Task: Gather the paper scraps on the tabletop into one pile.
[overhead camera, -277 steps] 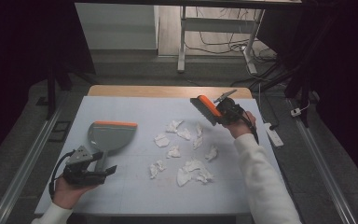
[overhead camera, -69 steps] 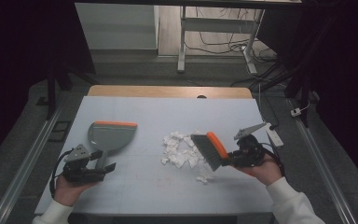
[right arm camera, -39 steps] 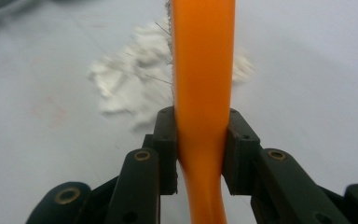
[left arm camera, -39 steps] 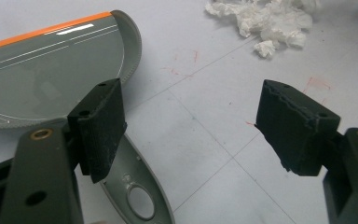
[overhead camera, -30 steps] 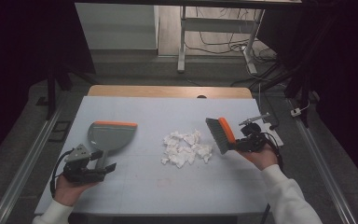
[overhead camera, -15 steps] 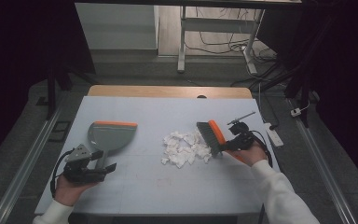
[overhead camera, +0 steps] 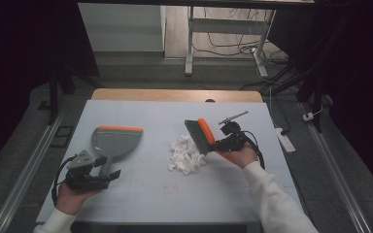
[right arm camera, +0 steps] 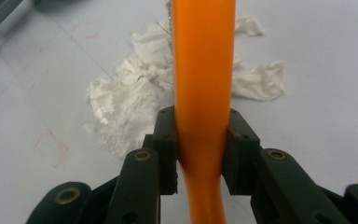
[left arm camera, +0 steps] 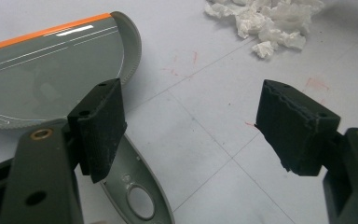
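A grey dustpan (overhead camera: 116, 141) with an orange lip lies flat on the left of the pale table (overhead camera: 141, 194). My left gripper (overhead camera: 91, 172) rests at its handle; in the left gripper view the jaws (left arm camera: 196, 121) stand wide open, with the handle (left arm camera: 140, 205) lying under the left pad and no pad pressing on it. My right gripper (overhead camera: 225, 142) is shut on the orange handle (right arm camera: 200, 93) of a hand brush (overhead camera: 201, 136). The brush's dark bristles touch the right side of a heap of white paper scraps (overhead camera: 187, 155) at mid-table.
A wooden strip (overhead camera: 175, 94) marks the table's far edge, with metal frame legs (overhead camera: 189, 43) and cables on the floor beyond. A white power strip (overhead camera: 282, 141) lies off the right edge. Faint red marks (left arm camera: 186, 60) dot the table surface.
The scattered scraps have been gathered into one heap. Over the last second my right gripper has carried the brush leftward up against the heap. The left gripper and dustpan have stayed put.
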Demonstrator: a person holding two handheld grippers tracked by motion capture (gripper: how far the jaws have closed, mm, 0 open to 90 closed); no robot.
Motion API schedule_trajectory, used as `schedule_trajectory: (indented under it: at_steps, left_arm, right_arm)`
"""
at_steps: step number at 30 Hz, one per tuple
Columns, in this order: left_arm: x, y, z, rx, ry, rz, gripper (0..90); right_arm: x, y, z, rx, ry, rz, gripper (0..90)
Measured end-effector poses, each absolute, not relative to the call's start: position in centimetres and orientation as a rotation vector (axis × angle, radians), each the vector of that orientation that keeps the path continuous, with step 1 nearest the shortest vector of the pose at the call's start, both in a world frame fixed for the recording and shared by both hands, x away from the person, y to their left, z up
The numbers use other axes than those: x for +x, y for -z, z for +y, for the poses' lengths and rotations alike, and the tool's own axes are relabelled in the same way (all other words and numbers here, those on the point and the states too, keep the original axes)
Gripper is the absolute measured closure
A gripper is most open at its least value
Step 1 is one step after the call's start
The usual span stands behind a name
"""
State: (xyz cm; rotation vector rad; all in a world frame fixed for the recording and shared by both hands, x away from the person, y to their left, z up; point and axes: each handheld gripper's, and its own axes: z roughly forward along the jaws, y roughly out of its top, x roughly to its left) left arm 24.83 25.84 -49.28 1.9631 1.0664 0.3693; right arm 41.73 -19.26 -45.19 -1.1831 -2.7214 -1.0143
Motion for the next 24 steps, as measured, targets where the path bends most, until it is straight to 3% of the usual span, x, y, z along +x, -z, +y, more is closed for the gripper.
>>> schedule_trajectory:
  at_steps: [8,24]
  left_arm:
    - [24.9,49.3,25.7,1.969,-0.37,1.066,24.8]
    - [24.9,49.3,25.6,1.97,-0.366,1.065,24.8]
  right_arm:
    - [41.6,43.4,-21.6,-1.248,1.155,-2.712,70.0]
    - [41.0,43.3,-23.4,-1.228,1.217,-2.724,70.0]
